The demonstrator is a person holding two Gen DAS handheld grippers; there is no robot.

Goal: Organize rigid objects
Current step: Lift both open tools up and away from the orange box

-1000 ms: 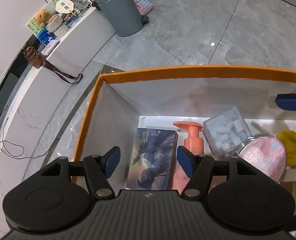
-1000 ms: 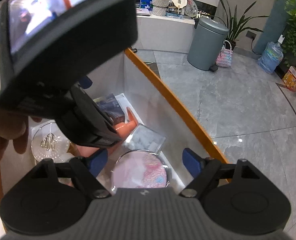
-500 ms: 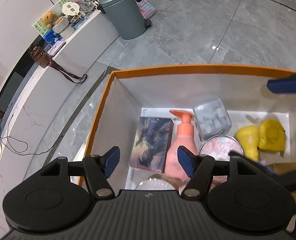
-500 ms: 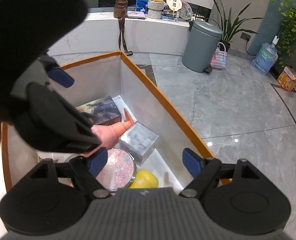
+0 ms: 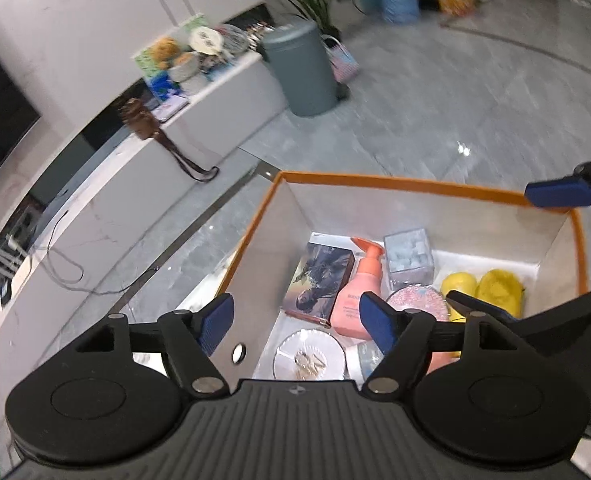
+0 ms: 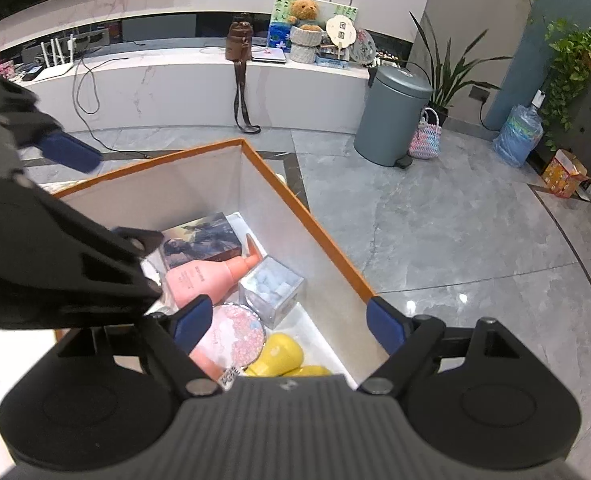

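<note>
The orange-rimmed box (image 6: 307, 216) holds a pink pump bottle (image 6: 203, 278) (lying flat).

Both wrist cameras look steeply down from above, sharing the orange-rimmed box (image 5: 395, 186) (image 6: 303, 216).

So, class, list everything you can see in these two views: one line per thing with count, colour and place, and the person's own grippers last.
Box: one, orange-rimmed, white inside, on the floor.
Book: one, dark cover, box bottom.
Pump bottle: one, pink, lying beside the book.
Clear cube: one, transparent, beside the bottle.
Round compact: one, pink, near the cube.
Yellow items: two, box corner.
Plate: one, white, box bottom.
Bin: one, grey-green, on the floor.
Left gripper: open, empty.
Right gripper: open, empty.
</note>
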